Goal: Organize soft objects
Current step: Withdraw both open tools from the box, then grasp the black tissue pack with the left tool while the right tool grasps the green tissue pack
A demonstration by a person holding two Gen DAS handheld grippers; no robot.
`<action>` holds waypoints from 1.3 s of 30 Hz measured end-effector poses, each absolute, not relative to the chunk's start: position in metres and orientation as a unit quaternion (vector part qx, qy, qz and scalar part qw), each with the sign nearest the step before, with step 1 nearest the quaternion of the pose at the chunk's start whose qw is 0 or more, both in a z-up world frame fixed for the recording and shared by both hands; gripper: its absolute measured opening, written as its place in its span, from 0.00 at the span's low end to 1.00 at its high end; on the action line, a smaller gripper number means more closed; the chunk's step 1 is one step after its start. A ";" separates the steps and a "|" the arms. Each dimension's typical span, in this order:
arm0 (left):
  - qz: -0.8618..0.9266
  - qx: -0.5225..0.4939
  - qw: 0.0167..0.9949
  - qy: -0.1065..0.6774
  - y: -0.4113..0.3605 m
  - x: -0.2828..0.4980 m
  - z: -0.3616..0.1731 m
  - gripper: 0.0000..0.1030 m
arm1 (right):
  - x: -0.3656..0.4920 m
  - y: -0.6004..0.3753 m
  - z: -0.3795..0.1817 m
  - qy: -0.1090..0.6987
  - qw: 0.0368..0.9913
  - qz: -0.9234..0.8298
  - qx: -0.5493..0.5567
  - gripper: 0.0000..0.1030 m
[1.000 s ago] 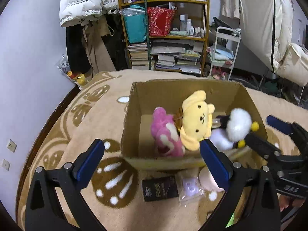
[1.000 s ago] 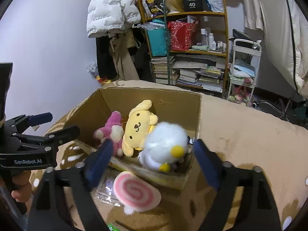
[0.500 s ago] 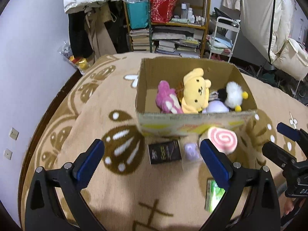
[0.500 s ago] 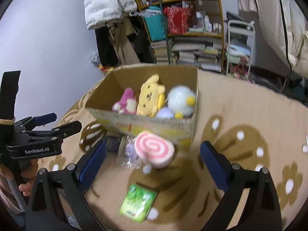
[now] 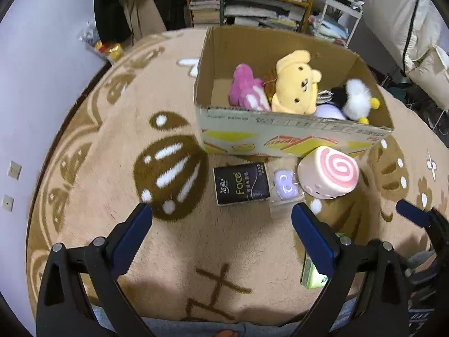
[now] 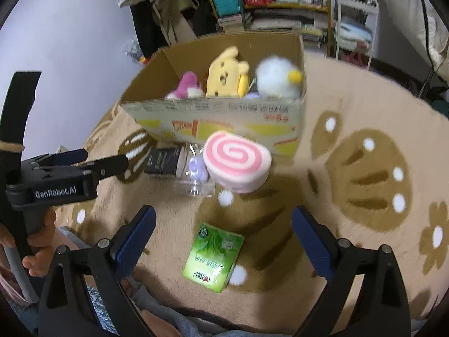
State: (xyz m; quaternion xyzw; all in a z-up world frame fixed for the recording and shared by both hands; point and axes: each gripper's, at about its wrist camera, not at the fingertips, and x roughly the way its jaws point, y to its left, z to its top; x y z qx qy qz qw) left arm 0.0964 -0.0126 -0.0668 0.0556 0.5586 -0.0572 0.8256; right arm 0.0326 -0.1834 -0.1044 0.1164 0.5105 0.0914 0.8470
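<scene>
A cardboard box stands on the carpet. It holds a pink plush, a yellow dog plush and a white fluffy plush. In front of the box lie a pink swirl roll plush, a black tissue pack, a purple item in clear wrap and a green tissue pack. My left gripper is open above the carpet before the black pack. My right gripper is open above the green pack.
A beige and brown patterned carpet covers the floor. A shelf with books, hanging clothes and a white trolley stand behind the box. The wall is at the left.
Both grippers have pulled back and up from the box. The items in front of the box have come fully into view.
</scene>
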 end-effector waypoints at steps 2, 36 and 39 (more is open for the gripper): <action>-0.055 0.052 0.821 0.566 -0.012 0.100 -0.072 0.96 | 0.036 -0.181 -0.113 0.524 0.838 0.092 0.117 0.98; -0.037 0.044 0.733 0.677 -0.034 0.167 -0.174 0.75 | 0.062 -0.139 -0.186 0.633 0.759 0.123 0.088 0.56; -0.039 0.041 0.738 0.673 -0.032 0.166 -0.169 0.62 | 0.062 -0.137 -0.184 0.626 0.763 0.133 0.094 0.55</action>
